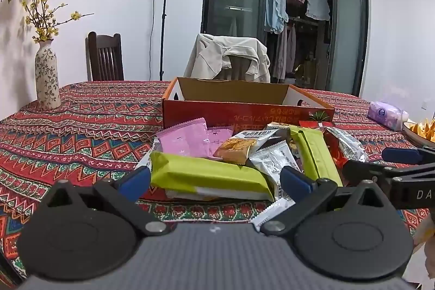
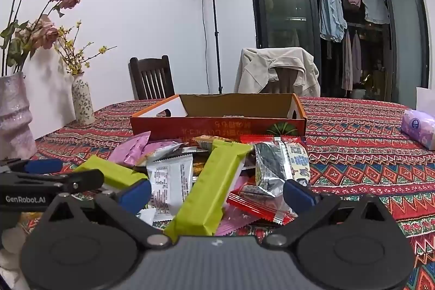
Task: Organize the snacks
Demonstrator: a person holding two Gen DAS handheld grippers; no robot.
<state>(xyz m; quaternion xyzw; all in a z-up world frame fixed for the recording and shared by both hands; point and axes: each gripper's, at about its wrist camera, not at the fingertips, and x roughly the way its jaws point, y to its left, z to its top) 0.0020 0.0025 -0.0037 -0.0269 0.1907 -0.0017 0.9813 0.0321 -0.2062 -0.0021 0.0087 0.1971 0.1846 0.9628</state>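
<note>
A pile of snack packets lies on the patterned tablecloth in front of an open red-orange cardboard box [image 1: 244, 112] [image 2: 217, 124]. The pile holds two green bars [image 1: 206, 175] [image 2: 209, 186], pink packets [image 1: 185, 139] [image 2: 133, 151], silver packets [image 1: 274, 159] [image 2: 170, 181] and a red packet [image 2: 261, 205]. My left gripper [image 1: 214, 181] is open, its blue fingertips either side of a green bar's near end. My right gripper [image 2: 217, 190] is open around the other green bar's near end. Each gripper shows at the edge of the other's view.
A patterned vase [image 1: 47, 78] [image 2: 81, 102] stands at the left; a larger pink vase [image 2: 13, 116] stands nearer. A purple tissue pack [image 1: 387, 114] [image 2: 418, 128] and a bowl of orange snacks [image 1: 421, 129] lie at the right. Chairs stand behind the table.
</note>
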